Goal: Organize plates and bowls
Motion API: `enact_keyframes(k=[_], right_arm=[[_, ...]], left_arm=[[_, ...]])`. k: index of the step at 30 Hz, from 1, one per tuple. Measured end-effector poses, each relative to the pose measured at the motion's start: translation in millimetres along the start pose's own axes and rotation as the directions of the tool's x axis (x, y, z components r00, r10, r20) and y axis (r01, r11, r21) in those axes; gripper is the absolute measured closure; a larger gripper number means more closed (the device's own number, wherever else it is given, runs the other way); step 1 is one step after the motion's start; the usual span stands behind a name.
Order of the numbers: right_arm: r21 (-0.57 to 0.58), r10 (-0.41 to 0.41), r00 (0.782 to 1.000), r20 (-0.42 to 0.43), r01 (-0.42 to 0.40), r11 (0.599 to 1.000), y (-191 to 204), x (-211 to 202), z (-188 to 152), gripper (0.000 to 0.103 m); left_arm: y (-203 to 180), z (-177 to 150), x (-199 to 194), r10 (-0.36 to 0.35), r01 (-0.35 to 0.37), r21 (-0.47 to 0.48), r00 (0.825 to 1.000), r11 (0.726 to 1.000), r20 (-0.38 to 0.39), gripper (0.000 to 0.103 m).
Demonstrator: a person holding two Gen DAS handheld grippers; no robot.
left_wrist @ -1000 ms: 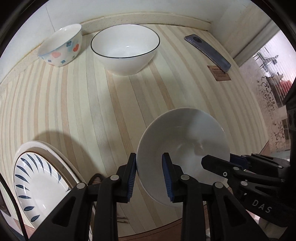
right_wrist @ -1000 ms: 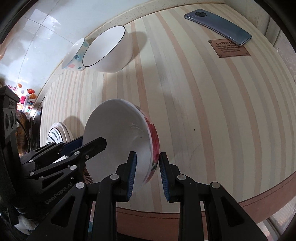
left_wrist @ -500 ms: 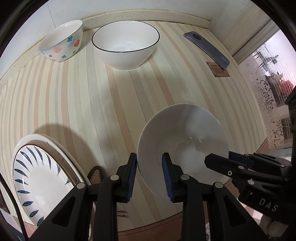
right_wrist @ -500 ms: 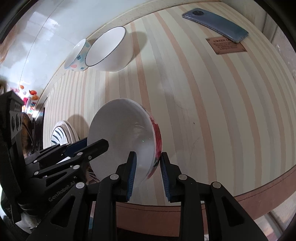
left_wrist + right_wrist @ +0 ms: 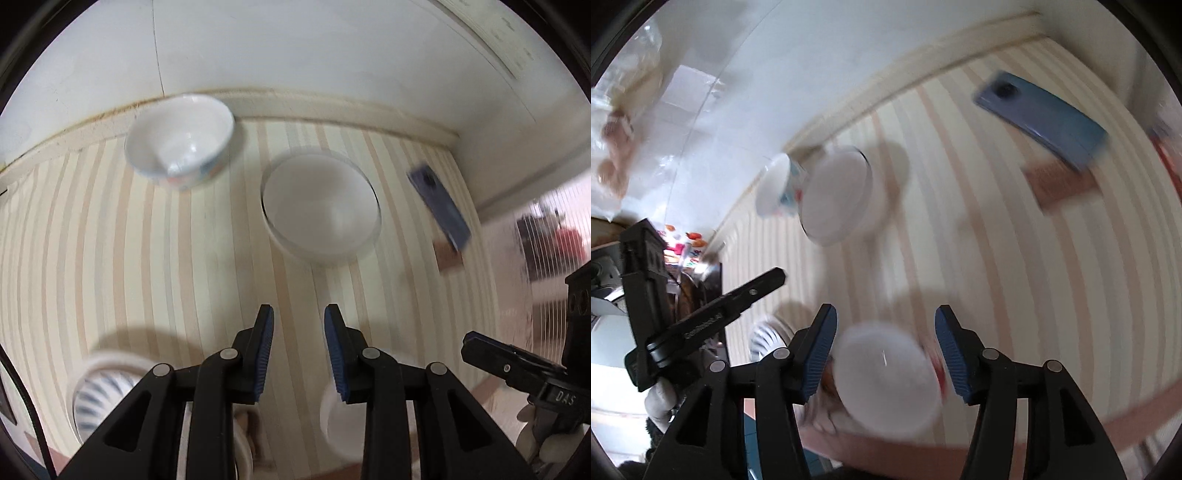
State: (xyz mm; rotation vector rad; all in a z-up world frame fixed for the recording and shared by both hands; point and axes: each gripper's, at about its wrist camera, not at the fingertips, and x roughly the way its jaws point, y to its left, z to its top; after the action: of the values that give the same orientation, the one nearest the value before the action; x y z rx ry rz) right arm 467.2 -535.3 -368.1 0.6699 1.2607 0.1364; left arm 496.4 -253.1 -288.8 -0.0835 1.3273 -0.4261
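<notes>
The white ceramic bowl with the red floral outside (image 5: pixel 886 373), clamped by both grippers a second ago, is now set down at the striped table's (image 5: pixel 166 258) near edge. The left gripper (image 5: pixel 298 347) and right gripper (image 5: pixel 884 349) are seen with jaws released and empty, so stacking it into the black-rimmed white bowl (image 5: pixel 320 214) is judged the remaining step.

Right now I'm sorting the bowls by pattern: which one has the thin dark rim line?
The large white bowl at mid-table, beside the phone. The smaller bowl by the wall shows coloured prints outside instead.

Bare striped tabletop (image 5: pixel 177 258) lies open in front of black-rimmed white bowl (image 5: pixel 320 206); patterned bowl (image 5: pixel 181 142) and blue phone (image 5: pixel 441 206) flank it.
</notes>
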Motion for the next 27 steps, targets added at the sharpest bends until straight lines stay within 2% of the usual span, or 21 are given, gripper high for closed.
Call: enact_keyframes(k=[5, 9, 11, 12, 13, 15, 20, 27], right_arm=[[0.006, 0.033, 0.998, -0.049, -0.033, 0.999, 8.0, 44.0, 56.3, 0.044], [0.019, 0.040, 0.994, -0.097, -0.038, 0.999, 7.0, 86.8, 88.1, 0.045], [0.018, 0.036, 0.994, -0.102, -0.034, 0.999, 6.4, 99.1, 96.0, 0.052], [0.011, 0.025, 0.994, -0.106, -0.024, 1.000, 5.9, 107.4, 100.5, 0.068], [0.005, 0.021, 0.994, -0.110, -0.021, 1.000, 5.5, 112.2, 102.9, 0.078], [-0.008, -0.002, 0.994, -0.111, 0.002, 1.000, 4.9, 119.9, 104.2, 0.081], [-0.052, -0.027, 0.995, -0.100, 0.021, 0.998, 13.4, 117.9, 100.3, 0.082], [-0.093, -0.032, 0.998, -0.062, 0.026, 0.995, 27.5, 85.6, 79.8, 0.082]], left_arm=[[12.2, 42.3, 32.7, -0.004, 0.003, -0.053, 1.000, 0.999, -0.019, 0.077], [19.1, 58.9, 65.6, 0.003, -0.007, -0.065, 0.998, 0.998, -0.061, 0.077], [21.0, 64.1, 84.1, -0.002, -0.004, -0.070, 0.997, 0.998, -0.083, 0.077], [21.1, 66.7, 88.0, -0.002, -0.004, -0.071, 0.997, 0.997, -0.080, 0.077], [21.0, 67.5, 91.0, 0.000, -0.004, -0.068, 0.998, 0.998, -0.070, 0.078], [20.2, 67.3, 93.8, 0.008, -0.012, -0.063, 0.998, 0.998, -0.056, 0.082], [19.8, 66.3, 89.5, 0.016, -0.018, -0.057, 0.999, 0.998, -0.036, 0.083], [11.5, 54.6, 59.8, 0.017, -0.017, -0.029, 1.000, 0.999, 0.009, 0.083]])
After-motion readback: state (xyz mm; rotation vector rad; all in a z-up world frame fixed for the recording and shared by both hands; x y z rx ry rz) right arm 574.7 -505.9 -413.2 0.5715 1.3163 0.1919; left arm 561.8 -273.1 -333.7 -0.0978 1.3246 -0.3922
